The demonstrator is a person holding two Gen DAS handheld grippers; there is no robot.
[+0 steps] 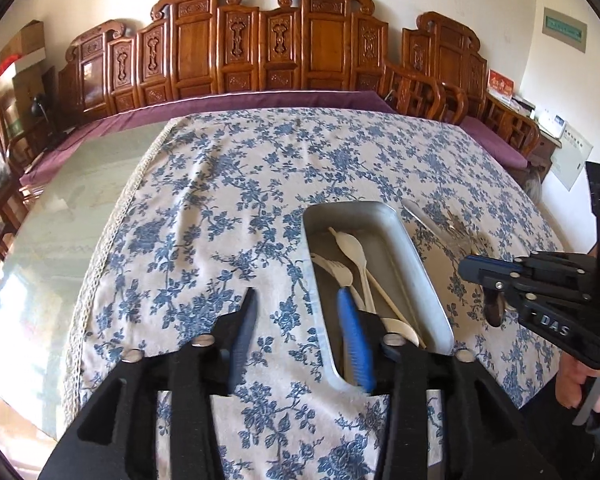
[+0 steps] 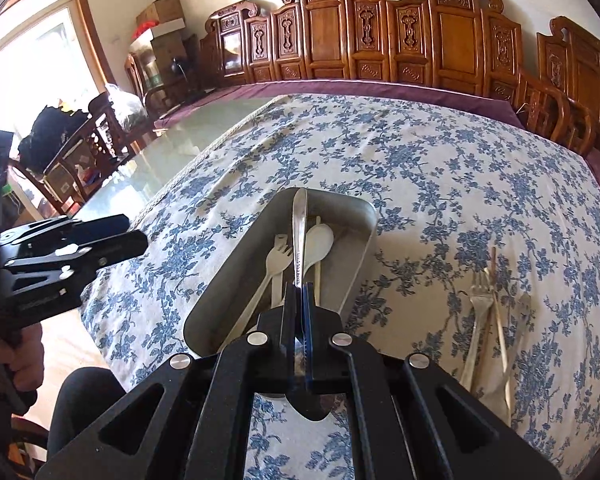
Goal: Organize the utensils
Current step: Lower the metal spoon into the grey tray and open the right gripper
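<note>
A metal tray (image 1: 418, 258) (image 2: 366, 240) lies on the blue-flowered tablecloth and holds a white plastic fork (image 2: 278, 258), a white spoon (image 2: 318, 244) and a pale chopstick (image 1: 384, 292). My left gripper (image 1: 300, 332) is open with nothing between its fingers; its blue-padded right finger (image 1: 354, 340) hangs over the tray's near end. In the right wrist view, my right gripper (image 2: 300, 292) is shut on a metal spoon (image 2: 299, 228), whose handle points away over the tray. The left wrist view shows the right gripper (image 1: 472, 270) just right of the tray.
More utensils lie on the cloth right of the tray: a metal fork (image 2: 475, 312), a chopstick (image 2: 498, 320) and another metal piece (image 2: 522, 312). Bare glass tabletop (image 1: 60, 216) lies left of the cloth. Carved wooden chairs line the far side.
</note>
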